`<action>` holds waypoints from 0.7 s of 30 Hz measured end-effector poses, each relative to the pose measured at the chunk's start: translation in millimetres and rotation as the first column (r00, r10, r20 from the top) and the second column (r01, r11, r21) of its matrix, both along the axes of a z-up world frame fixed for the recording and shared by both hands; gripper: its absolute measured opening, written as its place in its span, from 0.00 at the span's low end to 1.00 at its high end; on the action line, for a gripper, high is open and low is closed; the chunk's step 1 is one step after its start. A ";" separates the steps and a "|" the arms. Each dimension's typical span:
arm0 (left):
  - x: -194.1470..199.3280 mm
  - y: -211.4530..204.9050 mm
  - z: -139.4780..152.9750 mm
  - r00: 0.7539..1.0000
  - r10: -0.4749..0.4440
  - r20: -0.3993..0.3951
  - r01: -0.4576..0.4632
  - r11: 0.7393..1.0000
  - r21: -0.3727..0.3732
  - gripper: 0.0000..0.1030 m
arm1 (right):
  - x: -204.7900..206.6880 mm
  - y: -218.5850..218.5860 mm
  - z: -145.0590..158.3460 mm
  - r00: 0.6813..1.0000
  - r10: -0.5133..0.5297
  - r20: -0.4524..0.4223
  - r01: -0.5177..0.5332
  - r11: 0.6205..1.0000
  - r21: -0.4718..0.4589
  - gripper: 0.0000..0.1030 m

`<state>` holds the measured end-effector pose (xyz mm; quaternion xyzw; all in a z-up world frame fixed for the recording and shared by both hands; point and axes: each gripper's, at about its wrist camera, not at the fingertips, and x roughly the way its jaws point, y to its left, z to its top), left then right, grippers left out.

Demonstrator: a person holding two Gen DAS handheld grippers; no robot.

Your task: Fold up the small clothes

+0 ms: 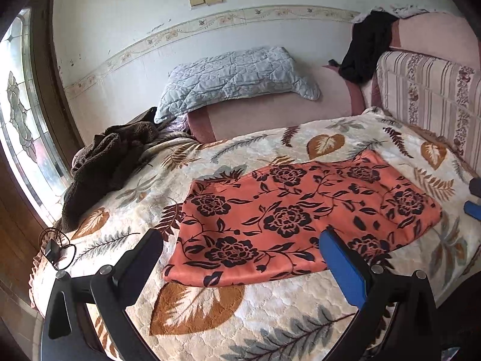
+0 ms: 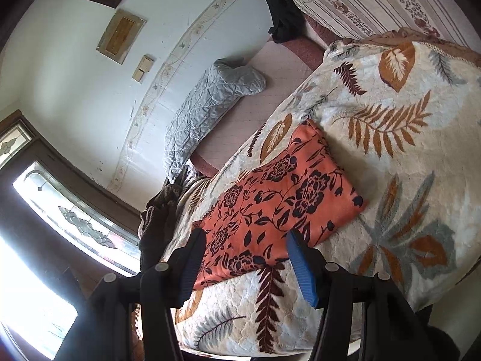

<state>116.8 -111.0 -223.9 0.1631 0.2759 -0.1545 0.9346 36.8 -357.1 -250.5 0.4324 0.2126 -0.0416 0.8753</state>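
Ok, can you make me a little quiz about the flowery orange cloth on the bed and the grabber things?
1. True or false: the left hand-held gripper is clamped on the orange flowered garment.
2. What does the garment lie on? A) the grey quilted pillow B) the leaf-patterned blanket C) the brown fuzzy garment
3. Fill in: the right hand-held gripper has its jaws ____.

Key: 1 false, its jaws stand wide with nothing between them; 2 B; 3 open.
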 end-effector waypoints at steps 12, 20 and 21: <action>94.1 35.8 -47.8 0.981 0.178 -0.079 -0.179 0.984 -0.008 1.00 | 133.9 5.6 -24.5 0.973 0.039 -0.229 -0.064 0.992 -0.105 0.58; 120.4 56.6 -62.8 0.956 0.251 -0.154 -0.260 0.964 -0.045 1.00 | 167.2 34.8 -41.3 0.950 0.089 -0.300 -0.137 0.980 -0.142 0.58; 122.1 58.2 -63.9 0.953 0.257 -0.157 -0.267 0.963 -0.046 1.00 | 168.7 36.2 -43.8 0.946 0.092 -0.310 -0.142 0.980 -0.142 0.58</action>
